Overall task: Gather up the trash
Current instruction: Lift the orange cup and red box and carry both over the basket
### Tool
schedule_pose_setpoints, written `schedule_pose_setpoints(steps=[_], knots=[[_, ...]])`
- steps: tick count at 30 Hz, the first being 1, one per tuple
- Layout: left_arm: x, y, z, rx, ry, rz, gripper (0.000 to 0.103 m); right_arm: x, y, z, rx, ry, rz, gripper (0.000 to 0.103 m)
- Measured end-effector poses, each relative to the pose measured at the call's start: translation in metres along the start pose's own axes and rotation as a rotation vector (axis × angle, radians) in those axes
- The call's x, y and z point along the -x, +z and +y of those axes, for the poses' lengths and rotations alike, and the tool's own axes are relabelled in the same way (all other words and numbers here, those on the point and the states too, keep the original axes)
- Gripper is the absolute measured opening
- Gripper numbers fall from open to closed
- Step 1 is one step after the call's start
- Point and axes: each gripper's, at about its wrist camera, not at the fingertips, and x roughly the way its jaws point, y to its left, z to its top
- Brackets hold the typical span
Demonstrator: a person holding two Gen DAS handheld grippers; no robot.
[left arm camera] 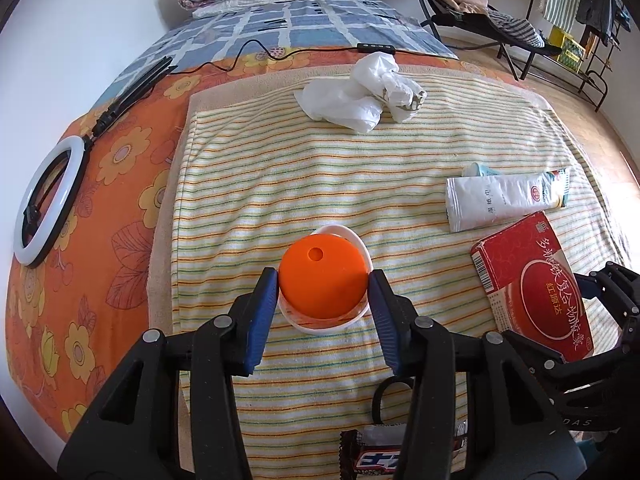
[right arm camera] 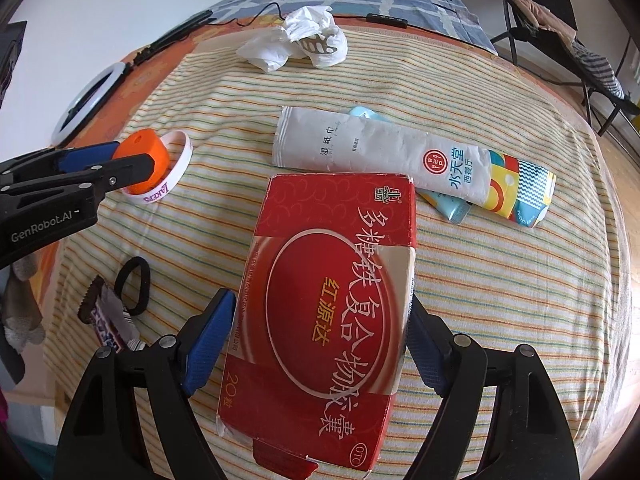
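Here: left claw [left arm camera: 323, 280] clasps orange block [left arm camera: 322, 276]; right claw [right arm camera: 320, 340] contact with red box [right arm camera: 328, 300] unclear.

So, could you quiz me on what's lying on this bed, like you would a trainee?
1. True or false: the orange block sits inside the white wristband.
2. What lies between the fingers of the right gripper? A) a spoon B) the red box C) a cup
3. Name the black loop beside the candy wrapper.

Key: 1 true; 2 B; 3 a hair tie.
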Motion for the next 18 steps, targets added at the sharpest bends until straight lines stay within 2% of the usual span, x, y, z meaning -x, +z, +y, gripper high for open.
schedule_pose_setpoints(steps=[5,7,8,12,18], knots=[[0.018,0.001,0.002,0.014,-0.022,-0.029,0.047,0.006,-0.005,0.000,0.016,0.006,-0.019,0.076],[0.026,-0.001,0.001,0.012,-0.030,-0.040,0.047,0.011,-0.007,-0.003,0.005,0.015,-0.027,0.063],[0.030,-0.002,0.000,0.010,-0.035,-0.045,0.047,0.014,-0.007,-0.005,-0.004,0.022,-0.025,0.034],[0.044,-0.008,-0.004,-0.009,-0.025,-0.058,0.047,0.018,-0.009,-0.015,-0.038,0.044,-0.013,0.017],[0.067,-0.021,-0.004,-0.008,-0.039,-0.070,0.047,0.028,-0.018,-0.024,-0.080,0.091,-0.022,0.016]])
